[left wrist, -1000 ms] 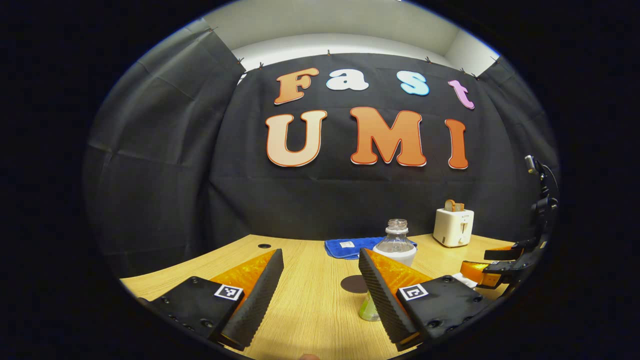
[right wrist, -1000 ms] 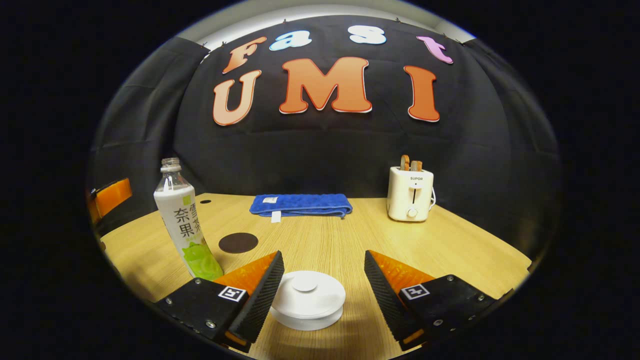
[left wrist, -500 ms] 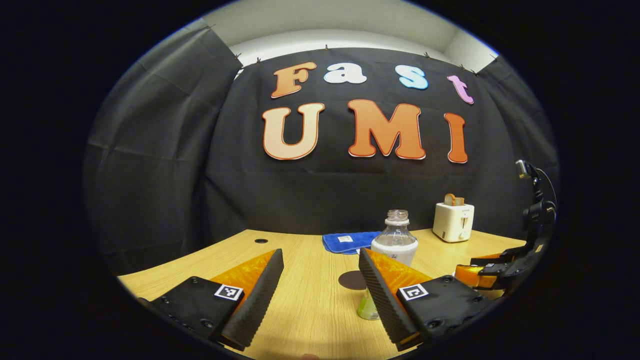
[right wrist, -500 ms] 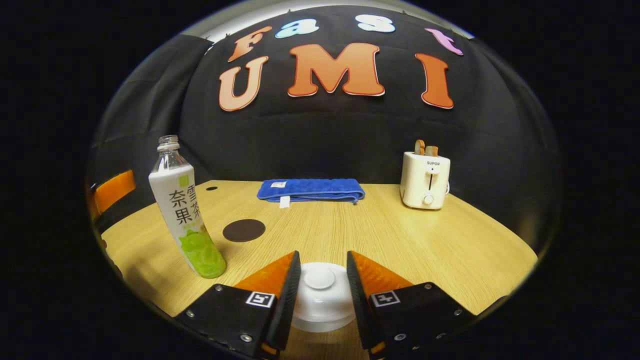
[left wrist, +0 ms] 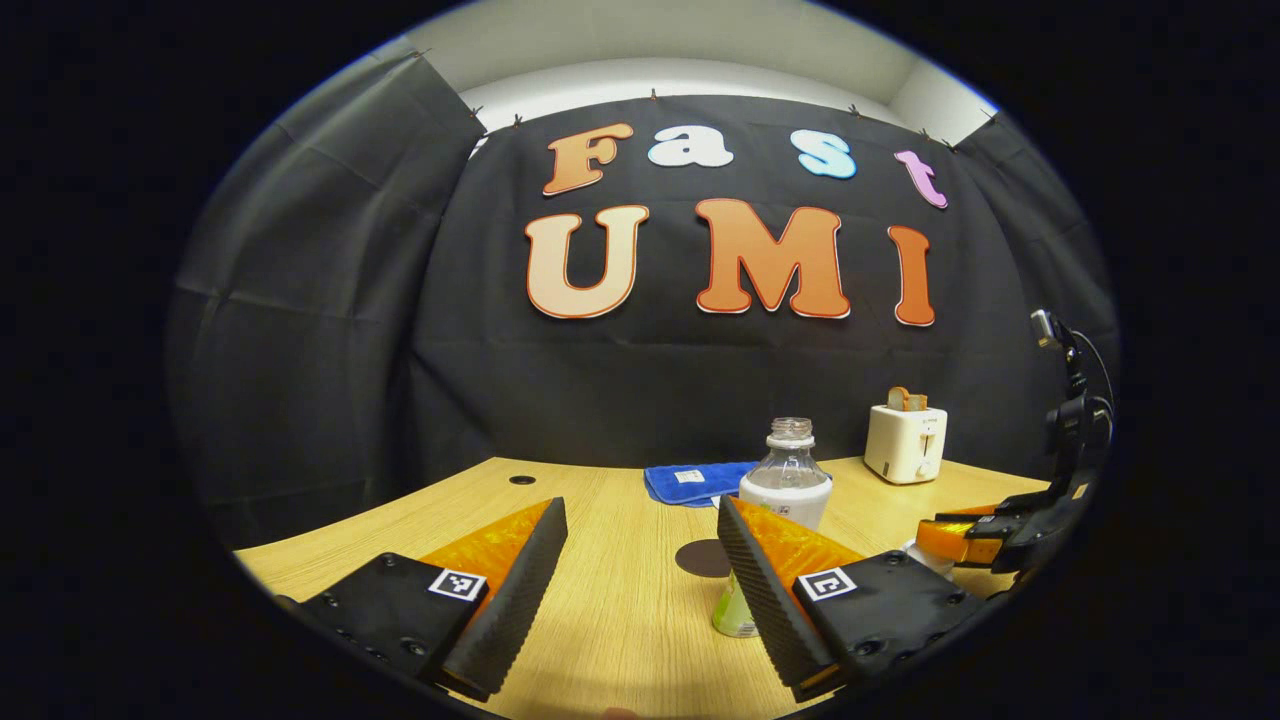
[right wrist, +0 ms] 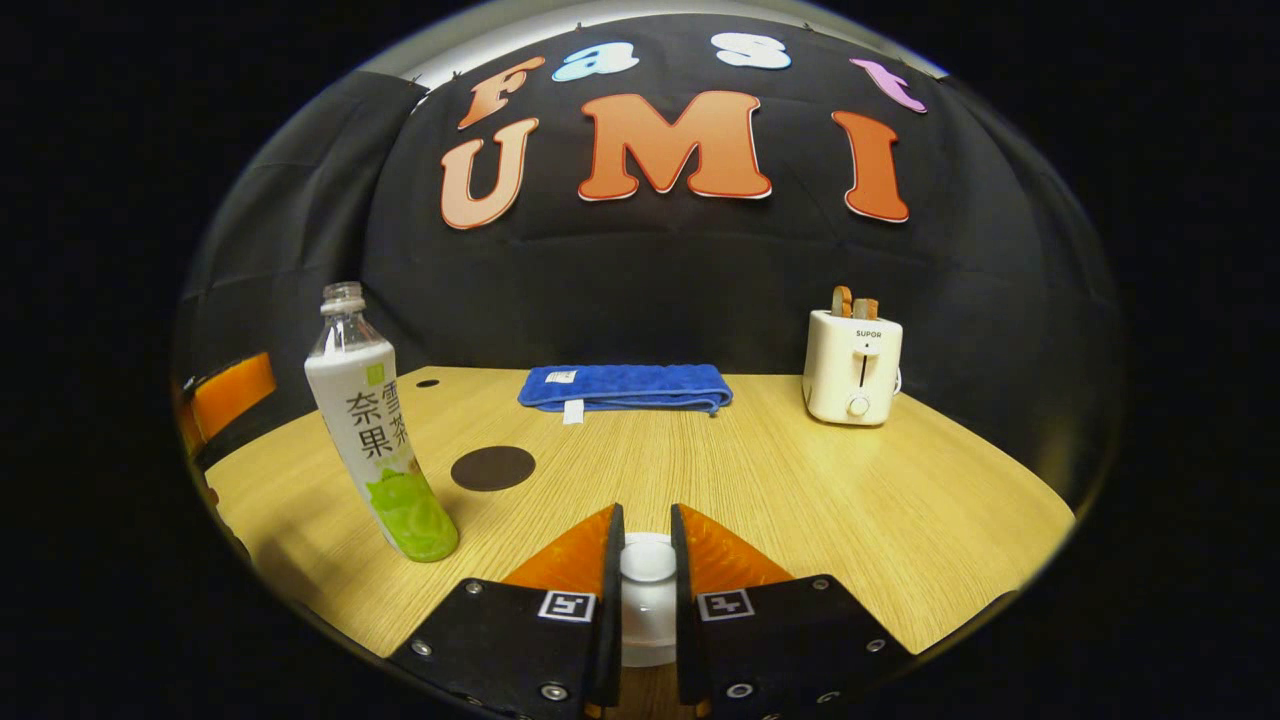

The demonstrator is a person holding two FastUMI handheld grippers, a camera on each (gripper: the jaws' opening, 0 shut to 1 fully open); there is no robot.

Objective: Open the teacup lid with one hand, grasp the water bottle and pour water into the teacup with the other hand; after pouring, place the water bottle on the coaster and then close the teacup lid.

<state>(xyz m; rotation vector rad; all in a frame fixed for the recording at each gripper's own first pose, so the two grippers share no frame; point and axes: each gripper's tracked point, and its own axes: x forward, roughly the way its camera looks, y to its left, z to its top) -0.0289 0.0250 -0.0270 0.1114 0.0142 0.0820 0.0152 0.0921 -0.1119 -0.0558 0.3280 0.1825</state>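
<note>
In the right gripper view, my right gripper [right wrist: 646, 528] is shut on the knob of the white teacup lid [right wrist: 647, 562], low on the near table. The teacup below it is hidden. A clear uncapped water bottle [right wrist: 375, 430] with a white and green label stands upright to the left, beside a dark round coaster [right wrist: 492, 468]. In the left gripper view, my left gripper [left wrist: 640, 512] is open and holds nothing. The bottle [left wrist: 790, 480] stands just behind its right finger, with the coaster [left wrist: 700, 558] to the left of the bottle. The right gripper [left wrist: 962, 540] shows at the far right.
A folded blue towel [right wrist: 625, 387] lies at the back of the wooden table [right wrist: 900, 500]. A white toaster [right wrist: 852, 366] with bread in its slots stands at the back right. The left gripper's finger [right wrist: 232, 393] shows at the left edge.
My right gripper has moved down over the teacup and its fingers have come together on the lid knob. The left gripper has stayed open and almost still.
</note>
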